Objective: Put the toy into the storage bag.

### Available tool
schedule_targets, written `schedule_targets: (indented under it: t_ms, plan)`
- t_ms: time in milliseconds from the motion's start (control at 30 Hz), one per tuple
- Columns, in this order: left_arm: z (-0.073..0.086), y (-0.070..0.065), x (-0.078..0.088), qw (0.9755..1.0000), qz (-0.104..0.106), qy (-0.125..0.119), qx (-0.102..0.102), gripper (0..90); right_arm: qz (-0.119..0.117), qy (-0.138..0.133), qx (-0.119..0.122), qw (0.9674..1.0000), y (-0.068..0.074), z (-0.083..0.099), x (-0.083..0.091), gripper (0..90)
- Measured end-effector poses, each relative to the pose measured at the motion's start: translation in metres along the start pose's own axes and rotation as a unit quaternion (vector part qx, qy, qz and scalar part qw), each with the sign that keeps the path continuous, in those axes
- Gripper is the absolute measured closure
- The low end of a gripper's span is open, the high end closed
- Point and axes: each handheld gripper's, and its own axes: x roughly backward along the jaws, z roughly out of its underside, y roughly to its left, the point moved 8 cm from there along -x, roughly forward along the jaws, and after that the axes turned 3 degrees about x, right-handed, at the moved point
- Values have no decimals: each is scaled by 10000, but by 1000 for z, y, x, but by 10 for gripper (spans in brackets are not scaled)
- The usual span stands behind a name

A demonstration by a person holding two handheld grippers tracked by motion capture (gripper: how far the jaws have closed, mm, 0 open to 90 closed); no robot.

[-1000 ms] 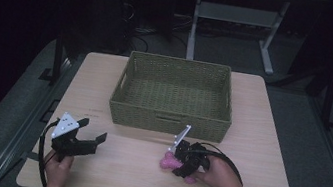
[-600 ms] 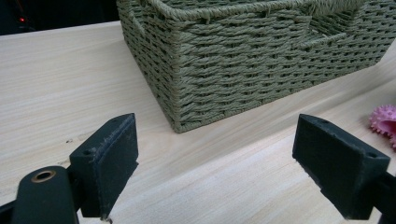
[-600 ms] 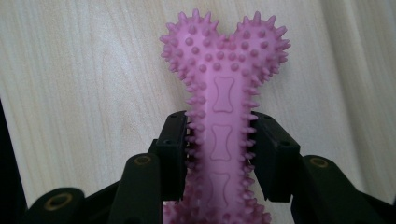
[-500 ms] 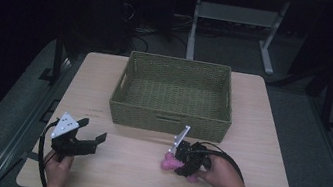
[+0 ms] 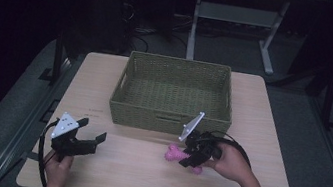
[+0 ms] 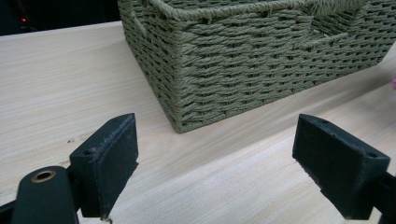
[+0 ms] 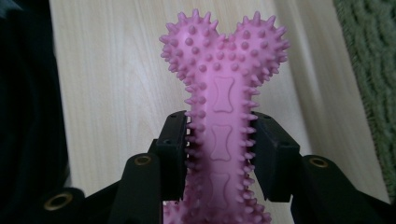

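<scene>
Clamping the pink spiked bone toy (image 7: 219, 126) by its shaft, my right claw (image 5: 193, 154) carries it just above the counter (image 5: 142, 170), a little in front of the woven basket (image 5: 173, 94). I see my left claw (image 5: 89, 137) near the counter's front left corner, jaws spread wide with nothing between them.

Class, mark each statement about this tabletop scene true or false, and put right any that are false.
1. The right gripper is clamped on the pink spiky bone toy. True.
2. The toy lies inside the woven basket. False: it is outside, in front of the basket.
3. The left gripper holds nothing, jaws apart. True.
4. The basket is full of toys. False: nothing is seen inside it.
</scene>
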Motion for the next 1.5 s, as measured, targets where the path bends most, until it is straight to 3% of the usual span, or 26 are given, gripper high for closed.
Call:
schedule_targets:
  t_ms: [400,900,1500]
  plan:
    - [0,0,-1,10000,1,3,-4,139,-147,-188,26,9997,-8,-13,24,581]
    - [0,0,-2,10000,-9,25,-14,138,-117,-379,53,9992,-25,-29,55,582]
    - [1,1,-2,10000,-20,33,-23,138,-18,-316,157,9994,-45,-53,81,581]
